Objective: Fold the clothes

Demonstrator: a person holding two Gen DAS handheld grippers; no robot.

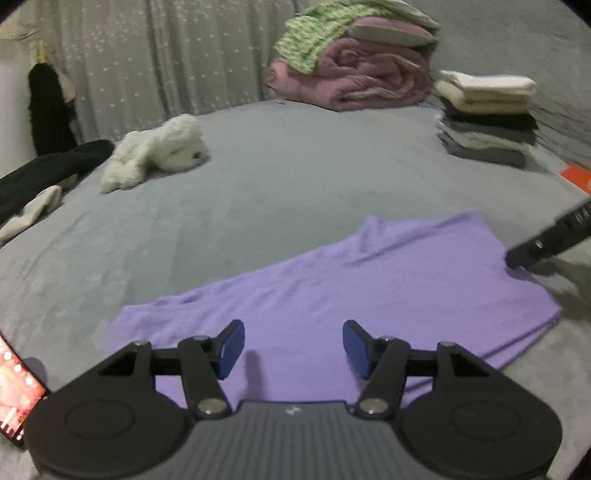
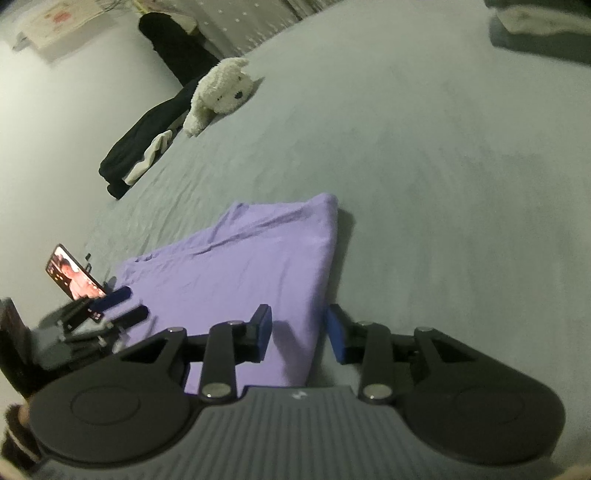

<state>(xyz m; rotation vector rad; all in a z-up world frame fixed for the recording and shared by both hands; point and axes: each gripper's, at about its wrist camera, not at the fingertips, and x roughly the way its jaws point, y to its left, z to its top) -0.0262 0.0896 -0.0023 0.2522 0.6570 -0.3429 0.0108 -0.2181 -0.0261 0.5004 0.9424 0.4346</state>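
A lit phone (image 2: 74,275) lies at the left edge of the grey bed (image 1: 295,184), next to the purple garment (image 1: 351,280) folded flat on the near part of the sheet. The left tongs (image 1: 293,345) hang spread wide over its near edge, pinching nothing. The right tongs (image 2: 299,334) are also spread, straddling the garment's right-hand edge, while a stack of folded clothes (image 1: 487,118) sits far right.

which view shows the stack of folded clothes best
The left wrist view: the stack of folded clothes sits whole at upper right, its cream, dark and grey layers distinct. The right wrist view catches only a blurred, cropped bit of it at the top right corner.
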